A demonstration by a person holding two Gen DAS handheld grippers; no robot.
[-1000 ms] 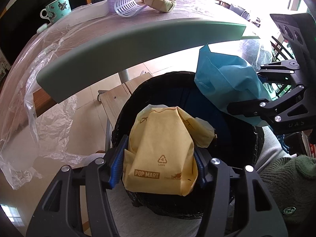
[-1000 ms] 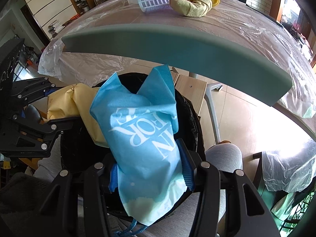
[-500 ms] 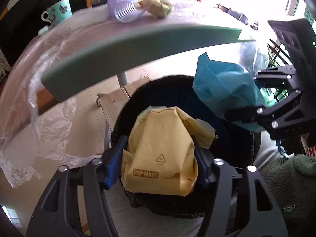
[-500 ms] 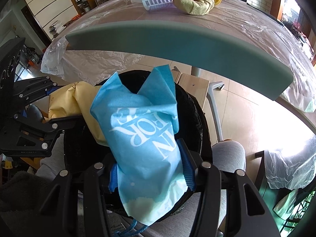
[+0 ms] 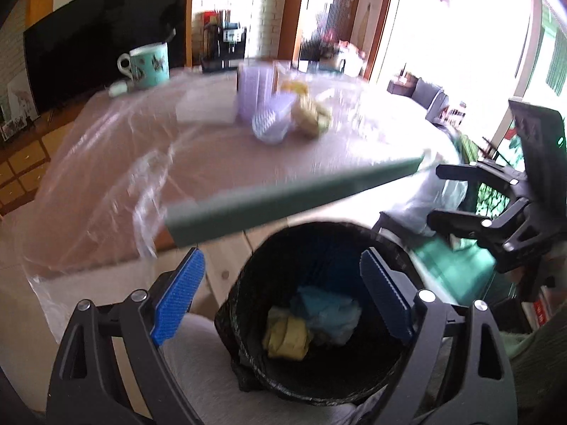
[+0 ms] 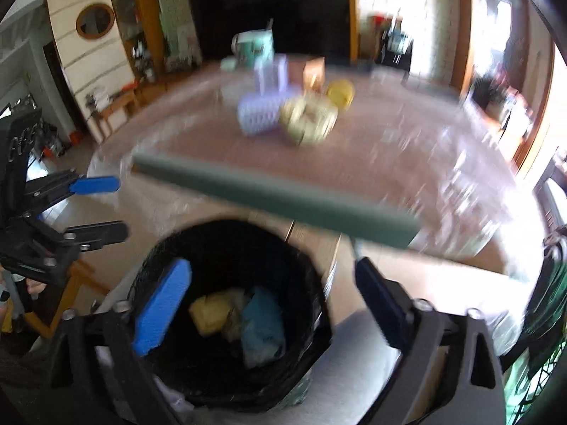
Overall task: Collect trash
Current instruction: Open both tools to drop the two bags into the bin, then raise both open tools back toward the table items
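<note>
Starting at the left of the left wrist view, I see the plastic sheet (image 5: 117, 163) draped over the table (image 5: 290, 196) and hanging off its near edge, with a teal mug (image 5: 147, 62) standing toward the far left corner of the surface. Further right on the table, a lilac slotted basket (image 5: 271, 124) lies on its side, touching a crumpled yellow wrapper (image 5: 312, 115), both well back from the near edge; this part of the view is blurred. Below the table's near edge stands the black bin (image 5: 248, 304), lined with a dark bag. My left gripper (image 5: 281, 292) hangs over it with its jaws having just swung wide apart and nothing between the blue pads (image 5: 177, 295). At the bottom of the bin lie the yellow bag (image 5: 287, 333) on the left and the blue bag (image 5: 326, 310) touching it on the right, both crumpled. At the right edge of this view my right gripper (image 5: 434, 194) shows in side view, its fingers spread. From the right wrist view the right gripper (image 6: 269, 290) has likewise just been opening and holds nothing, its jaws standing wide over the bin (image 6: 312, 283), where the yellow bag (image 6: 209, 310) and blue bag (image 6: 262, 326) rest side by side on the bottom. The left gripper (image 6: 117, 209) sits at the left edge there, also spread.
</note>
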